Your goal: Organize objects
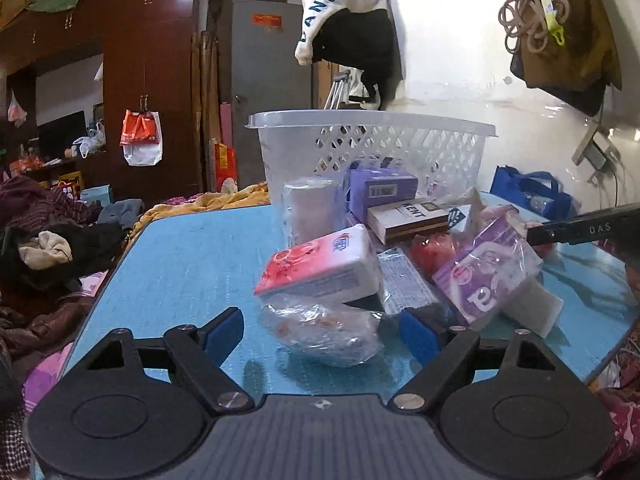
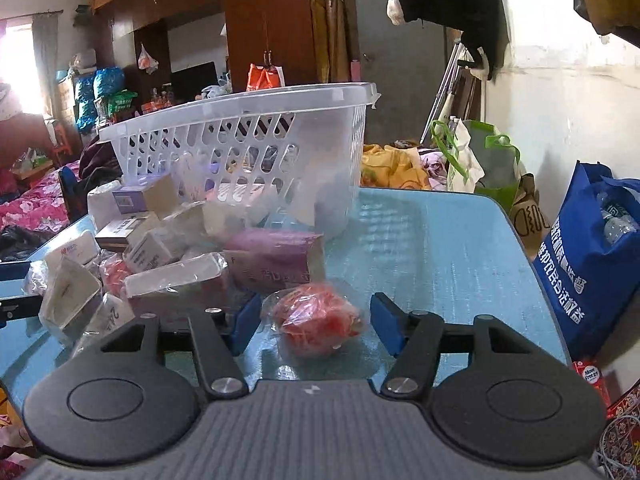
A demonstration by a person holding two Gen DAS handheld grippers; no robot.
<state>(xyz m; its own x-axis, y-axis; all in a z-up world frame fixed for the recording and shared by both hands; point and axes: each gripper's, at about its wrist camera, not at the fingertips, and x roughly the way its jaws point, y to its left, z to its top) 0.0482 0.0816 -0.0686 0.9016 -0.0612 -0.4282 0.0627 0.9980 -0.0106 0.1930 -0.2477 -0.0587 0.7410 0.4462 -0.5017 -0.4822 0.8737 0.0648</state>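
Note:
A pile of small packs lies on the blue table (image 1: 180, 264) in front of a white plastic basket (image 1: 372, 140). My left gripper (image 1: 322, 330) is open, its blue pads either side of a clear plastic bag (image 1: 324, 330) that lies under a pink tissue pack (image 1: 320, 268). A purple pack (image 1: 486, 272) and a Kent box (image 1: 412, 218) lie behind. My right gripper (image 2: 316, 324) is open around a clear bag of red rubber bands (image 2: 316, 318). The basket (image 2: 248, 136) stands behind it. The right gripper's finger also shows in the left wrist view (image 1: 584, 226).
A blue shopping bag (image 2: 596, 256) stands right of the table (image 2: 440, 240). Clothes and bedding (image 1: 52, 248) lie left of the table. A wardrobe (image 1: 148, 80) and a grey door stand behind. A jacket (image 1: 352, 20) hangs on the wall.

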